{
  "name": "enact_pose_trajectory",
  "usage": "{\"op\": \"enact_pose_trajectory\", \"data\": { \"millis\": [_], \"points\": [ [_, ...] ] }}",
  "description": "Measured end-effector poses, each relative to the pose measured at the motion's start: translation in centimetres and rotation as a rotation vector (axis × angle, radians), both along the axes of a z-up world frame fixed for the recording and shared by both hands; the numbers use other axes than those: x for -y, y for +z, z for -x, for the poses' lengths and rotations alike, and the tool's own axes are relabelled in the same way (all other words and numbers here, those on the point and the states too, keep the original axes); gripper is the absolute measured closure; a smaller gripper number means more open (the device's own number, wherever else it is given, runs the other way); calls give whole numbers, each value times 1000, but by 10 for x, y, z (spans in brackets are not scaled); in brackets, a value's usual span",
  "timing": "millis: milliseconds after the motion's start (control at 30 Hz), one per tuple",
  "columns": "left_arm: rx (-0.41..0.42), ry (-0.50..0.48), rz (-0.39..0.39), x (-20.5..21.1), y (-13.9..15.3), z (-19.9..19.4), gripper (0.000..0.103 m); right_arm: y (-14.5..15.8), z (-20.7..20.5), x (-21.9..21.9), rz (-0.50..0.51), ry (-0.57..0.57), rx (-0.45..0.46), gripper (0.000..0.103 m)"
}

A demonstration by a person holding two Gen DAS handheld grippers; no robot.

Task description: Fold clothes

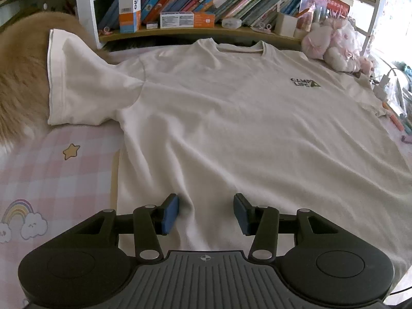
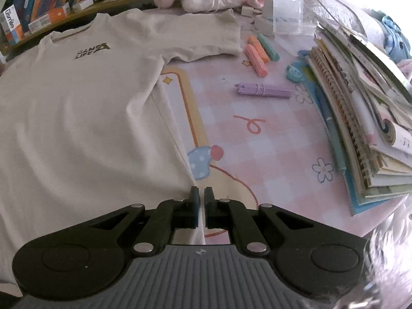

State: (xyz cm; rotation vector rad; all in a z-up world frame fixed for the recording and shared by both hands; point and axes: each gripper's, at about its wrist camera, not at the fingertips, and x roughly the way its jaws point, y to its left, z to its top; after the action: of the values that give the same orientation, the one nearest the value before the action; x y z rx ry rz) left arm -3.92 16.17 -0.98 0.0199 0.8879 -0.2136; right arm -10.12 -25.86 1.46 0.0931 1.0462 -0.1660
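white tee [image 1: 231, 128] spread flat, front up, across pink checked mat [image 2: 270, 134]; two claws at its near hem.

tee lying collar toward bookshelf [image 1: 180, 2], small dark chest print facing up, one sleeve draped over tan fur [image 1: 20, 82], other sleeve flat beside pastel markers [image 2: 257, 51]. notebook stack [image 2: 365, 118] along mat's edge, well apart from tee; pink plush toys [image 1: 334, 46] just past far shoulder. left claw [image 1: 206, 212] low over hem, jaws roughly half apart, soft ridge of cloth lying between blue pads [image 1: 171, 213] but not pinched. right claw [image 2: 201, 207] at tee's side edge by hem, jaws closed to a slit, clamped on thin strip of tee edge running between them.
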Motion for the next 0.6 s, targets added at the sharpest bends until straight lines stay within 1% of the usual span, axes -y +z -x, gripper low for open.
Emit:
{"op": "enact_pose_trajectory", "data": {
  "millis": [200, 300, 400, 467, 533, 600],
  "points": [
    [-13, 31, 41, -10, 1, 5, 54, 6, 10, 11, -2, -26, 14, 98],
    [-15, 31, 33, -13, 0, 13, 54, 9, 22, 13, 3, -24, 12, 97],
    [-20, 44, 19, -15, 2, 24, 54, 10, 33, 15, -27, -18, 22, 88],
    [-19, 72, 16, -18, 3, 34, 54, 10, 37, 17, -58, -12, 32, 72],
    [-21, 109, 12, -21, 3, 44, 54, 8, 35, 15, -79, 21, 31, 69],
    [-30, 156, 4, -24, 3, 55, 54, 5, 32, 13, -93, 67, 23, 69]
  ]
}}
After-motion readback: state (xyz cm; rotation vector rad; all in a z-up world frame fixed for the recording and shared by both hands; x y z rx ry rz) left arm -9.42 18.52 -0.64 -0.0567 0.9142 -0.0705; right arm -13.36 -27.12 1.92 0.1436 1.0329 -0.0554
